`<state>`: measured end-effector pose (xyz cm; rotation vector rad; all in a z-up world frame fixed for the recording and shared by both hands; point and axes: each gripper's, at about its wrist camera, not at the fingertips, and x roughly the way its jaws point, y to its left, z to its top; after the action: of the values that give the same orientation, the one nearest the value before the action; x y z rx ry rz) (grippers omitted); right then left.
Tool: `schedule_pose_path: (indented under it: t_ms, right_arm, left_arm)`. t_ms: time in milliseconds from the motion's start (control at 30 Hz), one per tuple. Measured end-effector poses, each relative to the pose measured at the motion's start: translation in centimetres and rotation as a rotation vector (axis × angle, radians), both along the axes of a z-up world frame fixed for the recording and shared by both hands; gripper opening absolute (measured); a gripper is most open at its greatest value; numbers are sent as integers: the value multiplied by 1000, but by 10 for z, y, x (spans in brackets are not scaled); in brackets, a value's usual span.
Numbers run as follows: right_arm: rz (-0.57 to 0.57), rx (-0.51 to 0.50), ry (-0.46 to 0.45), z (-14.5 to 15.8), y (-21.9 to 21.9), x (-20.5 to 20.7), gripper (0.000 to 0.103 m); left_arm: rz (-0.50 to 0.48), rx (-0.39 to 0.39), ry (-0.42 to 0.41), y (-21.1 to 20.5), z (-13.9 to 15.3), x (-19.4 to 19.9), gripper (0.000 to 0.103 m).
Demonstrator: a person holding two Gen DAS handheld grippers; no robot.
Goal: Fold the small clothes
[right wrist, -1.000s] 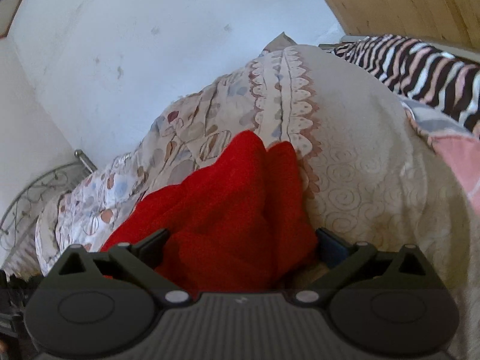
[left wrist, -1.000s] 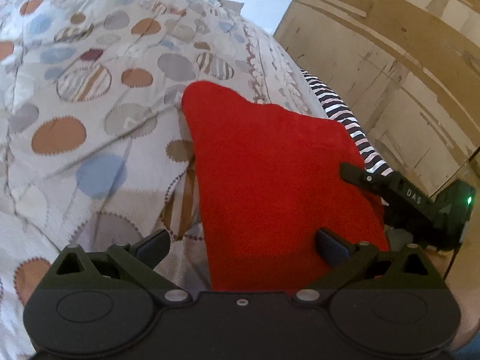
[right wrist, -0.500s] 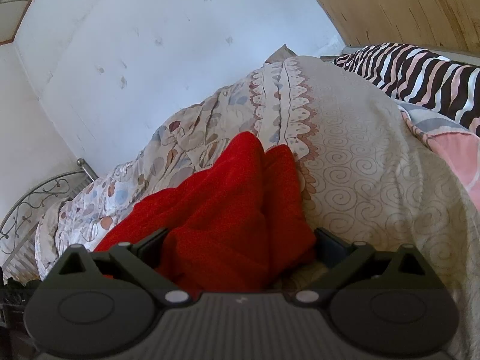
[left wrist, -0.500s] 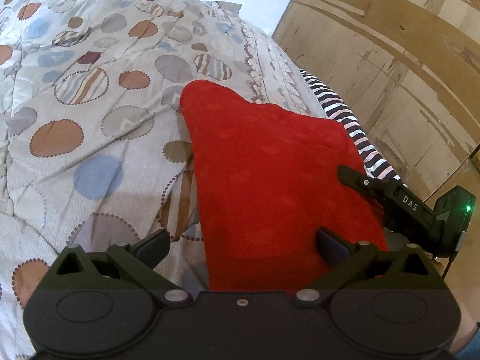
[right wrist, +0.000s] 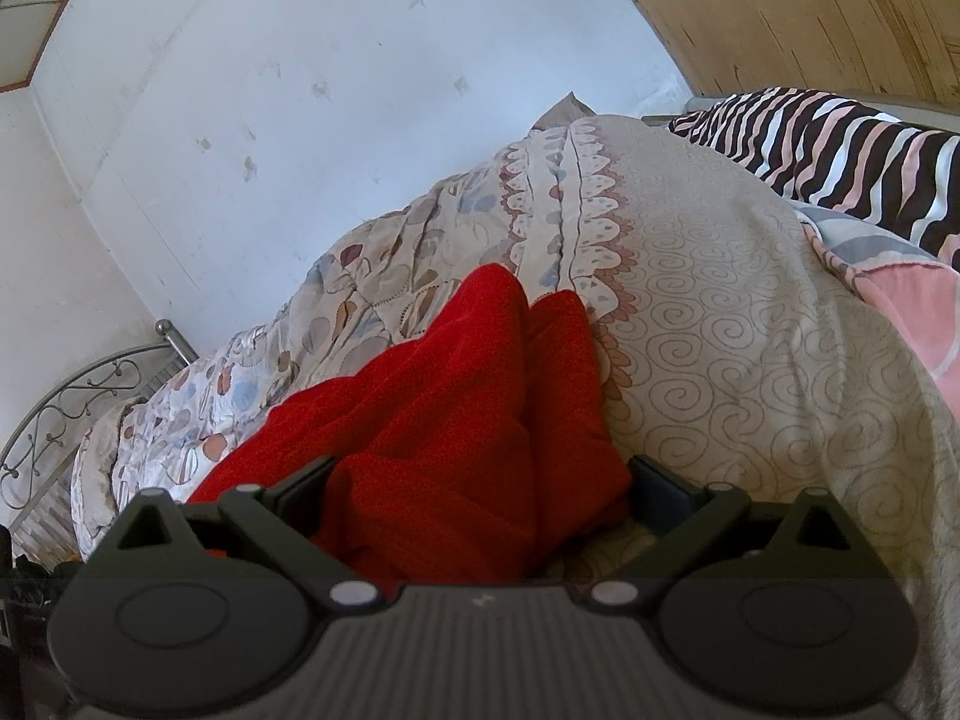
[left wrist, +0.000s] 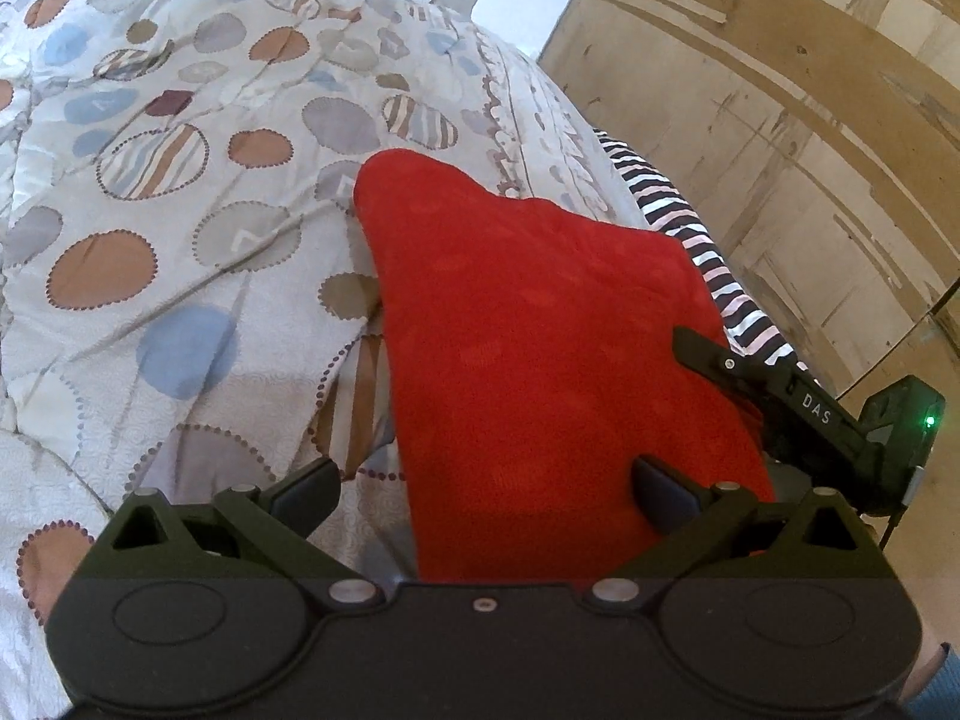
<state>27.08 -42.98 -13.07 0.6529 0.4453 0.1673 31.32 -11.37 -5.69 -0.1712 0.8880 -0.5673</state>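
Red garment (left wrist: 540, 324) on the patterned quilt (left wrist: 180, 228), both claws spread wide.
Left claw (left wrist: 480, 489) straddles its near edge; right claw (right wrist: 480, 489) surrounds bunched folds, gripping nothing; bare quilt lies leftward.

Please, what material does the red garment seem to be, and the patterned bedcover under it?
The red garment looks like a soft knit or fleece: matte, with a fine nubby surface and thick rounded folds, seen best in the right wrist view. The exact fibre cannot be told. The patterned bedcover seems a quilted woven cloth, perhaps cotton or polyester: faint sheen, printed circles, stitched puckers.
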Motion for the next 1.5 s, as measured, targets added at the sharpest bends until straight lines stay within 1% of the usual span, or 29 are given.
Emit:
schedule_pose_path:
  t_ms: [367,600,700,767,867,900,933,967,1000,1033,1067,1133,1233,1333,1400,1500]
  right_arm:
    - [-2,-1,-5,0,0,0,101]
    - [-7,-30,5,5,2,1,100]
    - [-14,-53,8,10,5,-1,95]
    - [-16,-63,7,12,7,-3,89]
    - [-14,-64,5,14,7,-5,81]
    - [-13,-64,6,15,7,-6,79]
    - [-12,-66,6,15,8,-7,75]
    - [-13,-71,5,17,9,-8,71]
    - [-14,-77,2,18,10,-9,69]
    - [-16,-81,-1,19,11,-11,64]
    - [-18,-86,-6,20,12,-13,59]
    - [-23,-100,-12,24,15,-15,53]
    - [-38,-95,-15,30,17,-21,47]
    - [-45,-69,-52,38,15,-28,45]
    - [-44,-65,-79,47,19,-31,44]
    - [-28,-87,-126,63,28,-31,44]
  left_arm:
    - [-12,6,-3,-4,0,1,102]
    - [-38,35,-5,-10,2,4,102]
    - [-54,31,8,-12,1,8,102]
    - [-67,17,25,-12,-2,12,102]
    - [-97,-23,73,-11,-8,19,101]
    - [-108,-43,94,-11,-10,22,97]
    - [-117,-73,120,-11,-12,24,90]
    - [-114,-93,135,-10,-12,25,88]
    - [-107,-91,133,-11,-11,24,84]
    - [-110,-74,115,-14,-8,21,80]
    - [-111,-53,93,-17,-5,17,77]
    - [-105,-13,56,-25,3,9,69]
    - [-107,56,7,-36,17,-2,62]
    - [-124,101,-27,-43,32,-8,59]
    - [-132,109,-38,-42,41,-10,58]
    - [-128,102,-44,-34,54,-13,57]
